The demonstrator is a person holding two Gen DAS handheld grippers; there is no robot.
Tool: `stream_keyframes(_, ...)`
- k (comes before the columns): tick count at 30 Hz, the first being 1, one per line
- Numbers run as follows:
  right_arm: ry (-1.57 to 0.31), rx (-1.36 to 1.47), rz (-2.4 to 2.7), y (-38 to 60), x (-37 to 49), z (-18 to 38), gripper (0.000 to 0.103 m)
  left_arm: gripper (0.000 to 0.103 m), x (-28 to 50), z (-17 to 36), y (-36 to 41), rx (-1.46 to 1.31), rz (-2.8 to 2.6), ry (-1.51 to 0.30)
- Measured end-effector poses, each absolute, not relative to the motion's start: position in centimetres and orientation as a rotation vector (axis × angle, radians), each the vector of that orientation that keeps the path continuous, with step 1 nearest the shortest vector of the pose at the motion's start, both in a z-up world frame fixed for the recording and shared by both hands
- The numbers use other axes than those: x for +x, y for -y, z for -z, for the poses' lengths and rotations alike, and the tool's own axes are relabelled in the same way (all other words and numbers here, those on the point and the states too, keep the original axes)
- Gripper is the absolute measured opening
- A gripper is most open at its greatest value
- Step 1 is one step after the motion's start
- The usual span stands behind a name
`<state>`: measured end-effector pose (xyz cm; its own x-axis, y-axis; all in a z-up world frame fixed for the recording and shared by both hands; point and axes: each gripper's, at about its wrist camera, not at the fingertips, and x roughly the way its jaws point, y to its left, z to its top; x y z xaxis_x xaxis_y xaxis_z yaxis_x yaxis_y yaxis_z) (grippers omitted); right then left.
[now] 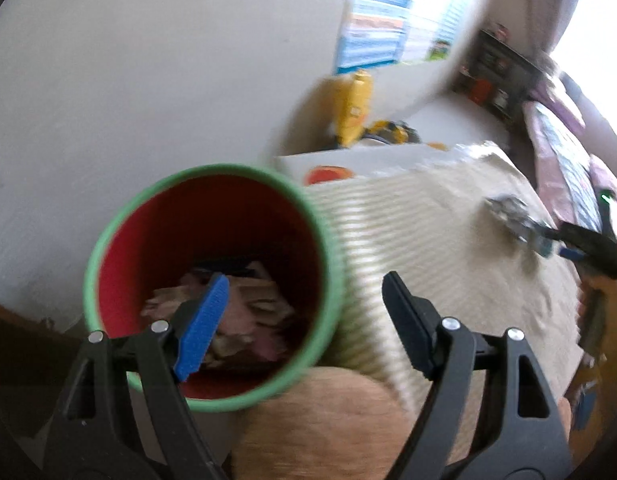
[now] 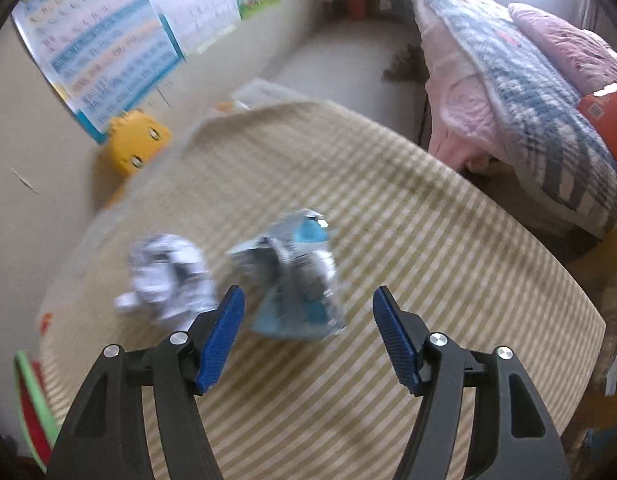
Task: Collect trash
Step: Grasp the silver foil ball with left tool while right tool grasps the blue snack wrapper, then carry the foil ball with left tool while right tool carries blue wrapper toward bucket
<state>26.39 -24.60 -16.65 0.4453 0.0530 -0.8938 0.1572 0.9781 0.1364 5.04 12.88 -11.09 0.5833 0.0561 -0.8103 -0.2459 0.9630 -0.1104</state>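
Right wrist view: I see striped cloth beneath my right gripper, jaws spread; crumpled wrapper ahead; left gripper equally spread.

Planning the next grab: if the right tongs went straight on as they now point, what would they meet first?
Most likely the blue-and-silver crumpled wrapper on the striped cloth, lying just ahead between the open right tongs; blur leaves depth uncertain.
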Motion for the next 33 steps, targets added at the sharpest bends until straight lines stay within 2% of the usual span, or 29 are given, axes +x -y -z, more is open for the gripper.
stream_keyframes(1, -1.131, 0.221, 0.068, 25.0, 27.1, 17.6, 0.062, 0.076, 5.4, 11.0, -11.7, -0.209, -0.158, -0.934)
stream_keyframes(3, -1.125, 0.259, 0.049, 25.8, 27.1, 18.4, 0.044, 0.076, 6.3, 10.9, -9.4, -0.195, -0.111, -0.934)
stream_keyframes(5, -1.115, 0.255, 0.018, 25.5, 26.5, 18.0, 0.033, 0.077, 7.4, 10.9, -7.3, -0.179, -0.060, -0.939)
stream_keyframes(9, -1.065, 0.283, -0.058, 26.1, 23.0, 16.8, 0.032, 0.077, 10.5, 10.8, -2.3, -0.162, 0.059, -0.928)
stream_keyframes(11, -1.035, 0.318, -0.080, 26.9, 19.6, 16.1, 0.032, 0.083, 12.9, 10.9, 0.7, -0.156, 0.124, -0.907)
stream_keyframes(18, -1.048, 0.426, -0.124, 27.3, 8.0, 16.6, 0.032, 0.083, 21.5, 13.7, 9.6, -0.051, 0.202, -0.948)
stream_keyframes(26, -1.023, 0.430, -0.139, 27.7, 4.9, 15.4, 0.033, 0.082, 25.9, 17.2, 11.9, -0.105, 0.125, -1.084)
stream_keyframes(27, -1.017, 0.429, -0.136, 27.9, 4.3, 15.3, 0.033, 0.078, 26.1, 17.5, 11.9, -0.103, 0.118, -1.099)
stream_keyframes(29, -1.021, 0.440, -0.133, 28.2, 4.0, 15.3, 0.033, 0.057, 26.1, 17.6, 12.5, -0.069, 0.118, -1.105)
stream_keyframes(31, -1.025, 0.456, -0.126, 28.6, 3.9, 15.6, 0.033, 0.044, 26.0, 17.4, 13.0, -0.028, 0.132, -1.093)
stream_keyframes(33, -1.027, 0.468, -0.120, 29.0, 3.6, 15.7, 0.033, 0.037, 25.4, 17.1, 13.0, 0.006, 0.140, -1.067)
